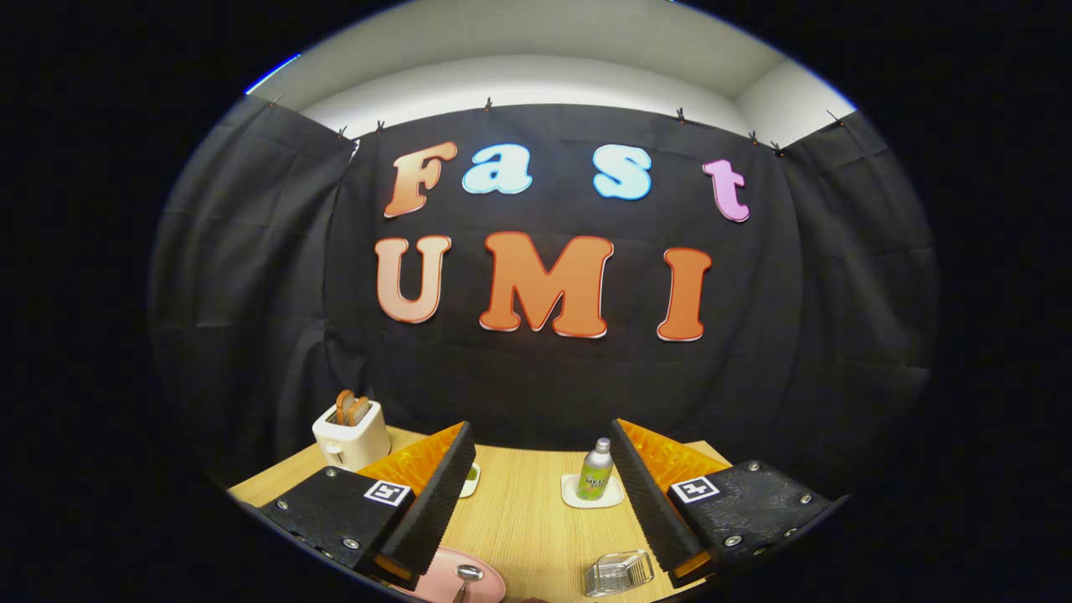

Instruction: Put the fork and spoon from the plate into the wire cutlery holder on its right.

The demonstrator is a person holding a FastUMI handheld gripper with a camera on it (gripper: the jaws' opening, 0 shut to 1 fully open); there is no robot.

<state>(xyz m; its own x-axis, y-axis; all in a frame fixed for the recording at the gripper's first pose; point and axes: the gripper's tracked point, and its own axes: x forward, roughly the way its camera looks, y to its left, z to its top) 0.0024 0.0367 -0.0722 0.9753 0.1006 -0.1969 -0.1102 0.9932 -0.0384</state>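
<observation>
Hovering above the near part of a light wooden table (pixel 528 511), the gripper (pixel 540 444) has its two fingers spread wide, with nothing between them but bare tabletop; they touch no object.

Low between the fingers, close to the left one, lies a pink plate (pixel 486 582). A spoon (pixel 466 576) rests on it, its shiny bowl toward the far side and its handle running toward the near edge. The fork cannot be made out on the visible part of the plate, since the left finger covers much of it.

To the right of the plate, near the base of the right finger, sits the wire cutlery holder (pixel 620 573), a small silvery mesh basket that seems to lean or lie somewhat on its side. Plate and holder are apart, with a strip of bare wood between them.

Farther ahead, just left of the right finger's tip, a small metal bottle (pixel 595 471) with a green label stands upright on a white square coaster (pixel 591 496). Beside the left finger's tip, a white dish (pixel 471 479) holding something green peeks out, mostly hidden.

At the far left corner of the table stands a cream toaster (pixel 352 435) with two browned slices of toast (pixel 353 407) sticking up from its slots.
</observation>
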